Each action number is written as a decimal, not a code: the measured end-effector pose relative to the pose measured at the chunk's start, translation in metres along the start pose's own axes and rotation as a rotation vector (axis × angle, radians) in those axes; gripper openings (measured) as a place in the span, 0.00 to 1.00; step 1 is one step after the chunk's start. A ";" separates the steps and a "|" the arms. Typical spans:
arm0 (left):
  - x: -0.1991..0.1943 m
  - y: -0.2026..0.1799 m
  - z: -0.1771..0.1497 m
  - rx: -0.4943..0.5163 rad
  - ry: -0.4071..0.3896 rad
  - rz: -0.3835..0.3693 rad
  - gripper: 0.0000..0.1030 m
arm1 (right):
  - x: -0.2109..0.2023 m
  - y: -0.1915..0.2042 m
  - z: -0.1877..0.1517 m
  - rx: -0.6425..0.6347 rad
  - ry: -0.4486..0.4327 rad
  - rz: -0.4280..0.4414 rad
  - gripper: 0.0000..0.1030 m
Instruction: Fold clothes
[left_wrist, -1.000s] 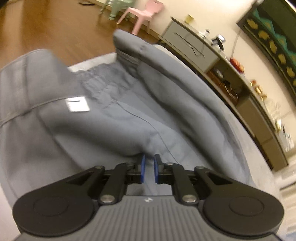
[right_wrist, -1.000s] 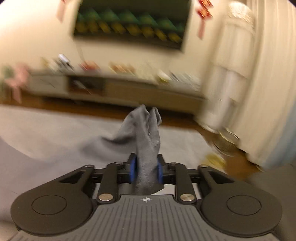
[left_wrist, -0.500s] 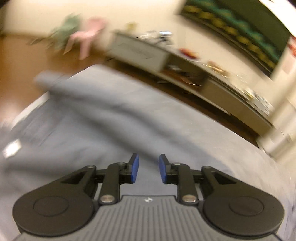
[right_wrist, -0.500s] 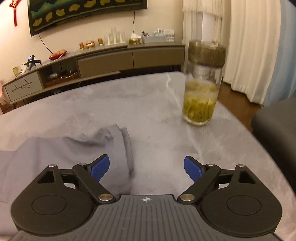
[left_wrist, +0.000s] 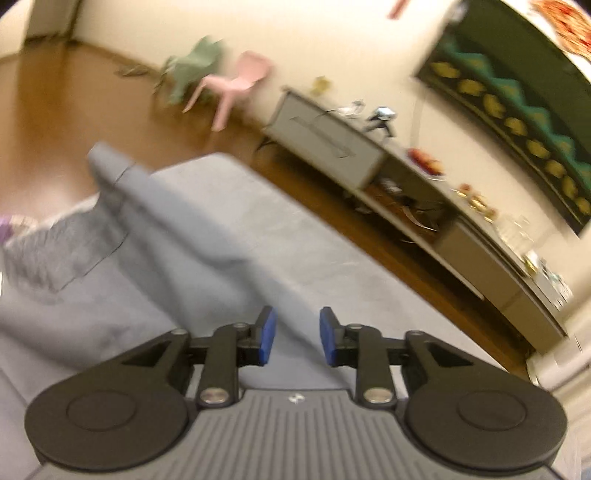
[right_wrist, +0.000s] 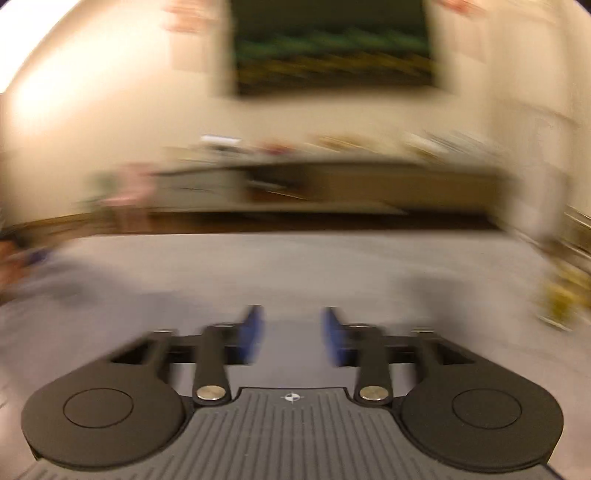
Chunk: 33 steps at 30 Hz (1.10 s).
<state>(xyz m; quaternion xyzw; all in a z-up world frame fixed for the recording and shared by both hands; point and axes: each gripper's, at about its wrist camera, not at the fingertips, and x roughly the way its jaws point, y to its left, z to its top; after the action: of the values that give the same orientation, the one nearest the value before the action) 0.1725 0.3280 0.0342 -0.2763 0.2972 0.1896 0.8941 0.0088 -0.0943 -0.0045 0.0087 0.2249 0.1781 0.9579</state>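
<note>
Jaws parted and empty on the left gripper (left_wrist: 294, 335) and the right gripper (right_wrist: 292, 335), grey fabric garment (left_wrist: 155, 236) lying rumpled on the pale grey table (left_wrist: 332, 258), so the next pinch wants a clean hem, both layers together.

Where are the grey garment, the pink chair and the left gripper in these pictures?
grey garment (left_wrist: 192, 236): left wrist view, on its raised fold.
pink chair (left_wrist: 240, 79): left wrist view, on its seat.
left gripper (left_wrist: 293, 336): left wrist view, midway between the open jaws.
</note>
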 end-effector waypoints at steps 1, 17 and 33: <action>-0.001 -0.006 -0.006 0.036 0.023 -0.014 0.28 | -0.002 0.022 -0.009 -0.079 -0.005 0.061 0.93; -0.067 -0.135 -0.126 0.648 0.286 -0.398 0.31 | 0.021 -0.197 -0.047 0.316 0.187 -0.125 0.53; -0.133 -0.207 -0.306 1.268 0.358 -0.657 0.51 | 0.043 -0.203 -0.049 0.263 0.195 -0.322 0.98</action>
<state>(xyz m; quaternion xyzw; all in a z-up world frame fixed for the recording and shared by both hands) 0.0461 -0.0416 -0.0077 0.1924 0.3930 -0.3443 0.8307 0.0918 -0.2725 -0.0869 0.0803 0.3363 -0.0078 0.9383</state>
